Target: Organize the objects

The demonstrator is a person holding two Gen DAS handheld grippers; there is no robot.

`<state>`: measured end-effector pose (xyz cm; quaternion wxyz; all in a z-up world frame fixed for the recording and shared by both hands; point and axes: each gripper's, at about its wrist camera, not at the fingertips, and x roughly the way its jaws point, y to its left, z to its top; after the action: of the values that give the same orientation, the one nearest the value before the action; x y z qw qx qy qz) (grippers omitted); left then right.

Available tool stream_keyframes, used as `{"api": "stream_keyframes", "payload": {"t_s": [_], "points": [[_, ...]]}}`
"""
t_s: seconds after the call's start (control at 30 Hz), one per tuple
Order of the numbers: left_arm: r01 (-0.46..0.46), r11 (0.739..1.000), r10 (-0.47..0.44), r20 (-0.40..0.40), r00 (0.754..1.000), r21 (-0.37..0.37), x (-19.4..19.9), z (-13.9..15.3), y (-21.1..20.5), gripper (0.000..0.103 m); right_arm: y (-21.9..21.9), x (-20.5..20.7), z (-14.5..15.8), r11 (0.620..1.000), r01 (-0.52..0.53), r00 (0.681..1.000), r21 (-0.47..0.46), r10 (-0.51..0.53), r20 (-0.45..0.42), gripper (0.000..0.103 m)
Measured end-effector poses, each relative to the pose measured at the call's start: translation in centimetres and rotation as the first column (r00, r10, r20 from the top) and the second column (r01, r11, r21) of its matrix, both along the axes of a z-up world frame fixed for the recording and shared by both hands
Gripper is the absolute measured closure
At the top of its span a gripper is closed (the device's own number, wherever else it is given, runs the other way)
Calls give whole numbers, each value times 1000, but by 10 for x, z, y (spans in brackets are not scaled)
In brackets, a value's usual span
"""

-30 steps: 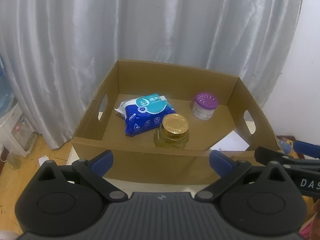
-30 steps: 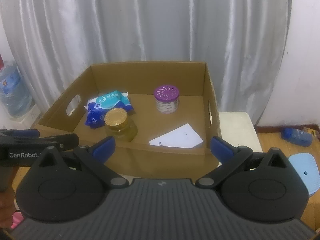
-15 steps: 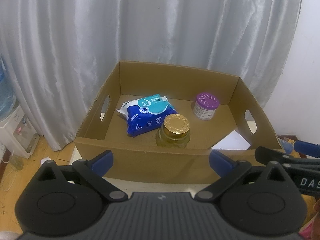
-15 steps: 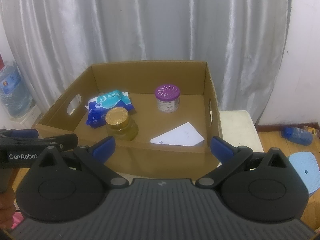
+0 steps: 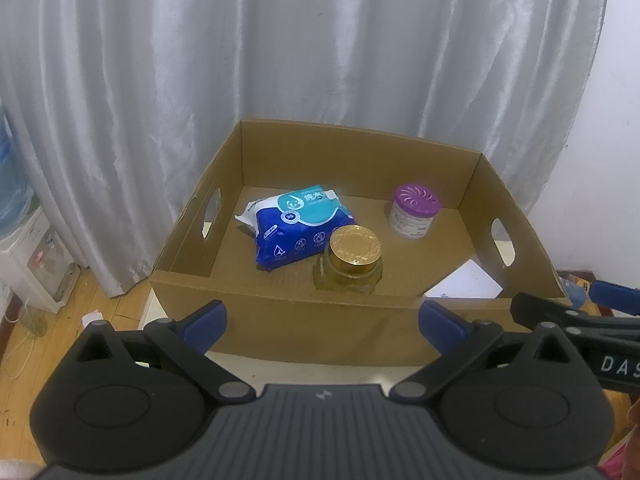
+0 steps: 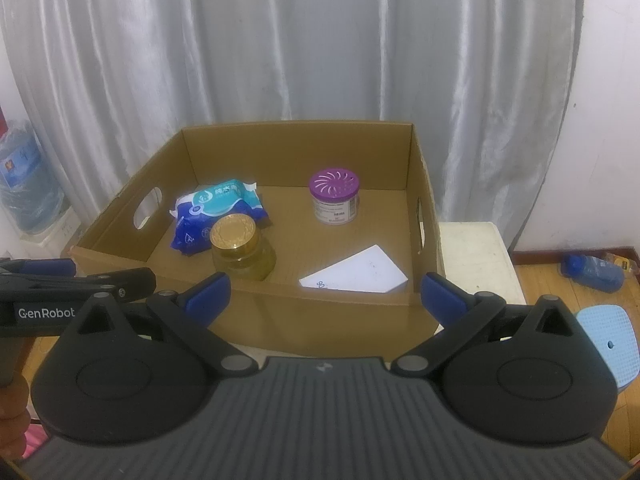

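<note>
Both grippers wide apart and empty, just short of the cardboard box [image 6: 328,312].
Inside the box: wipes pack [image 6: 218,210] at left, gold-lidded jar [image 6: 240,250] touching it, purple-lidded tub [image 6: 334,196] at back, white card [image 6: 356,274] front right. "GenRobot" reads on the left gripper [image 5: 320,320]; "DAS" shows on the right gripper [image 6: 324,294].

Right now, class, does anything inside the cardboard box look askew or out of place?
Only mildly: the wipes pack lies at a slant, the gold-lidded jar against its corner. The purple-lidded tub stands upright; the white card lies flat. Nothing spilled or damaged.
</note>
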<state>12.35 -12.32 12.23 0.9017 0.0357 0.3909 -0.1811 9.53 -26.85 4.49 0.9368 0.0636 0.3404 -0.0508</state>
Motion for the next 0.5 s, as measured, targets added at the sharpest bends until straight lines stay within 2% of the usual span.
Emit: {"api": "stream_keyframes", "payload": {"t_s": [0.5], "points": [[-2, 1000, 2, -5, 1000, 0, 1, 0, 1, 1, 0, 1, 1, 1000, -3, 1000, -3, 3, -5, 1]]}}
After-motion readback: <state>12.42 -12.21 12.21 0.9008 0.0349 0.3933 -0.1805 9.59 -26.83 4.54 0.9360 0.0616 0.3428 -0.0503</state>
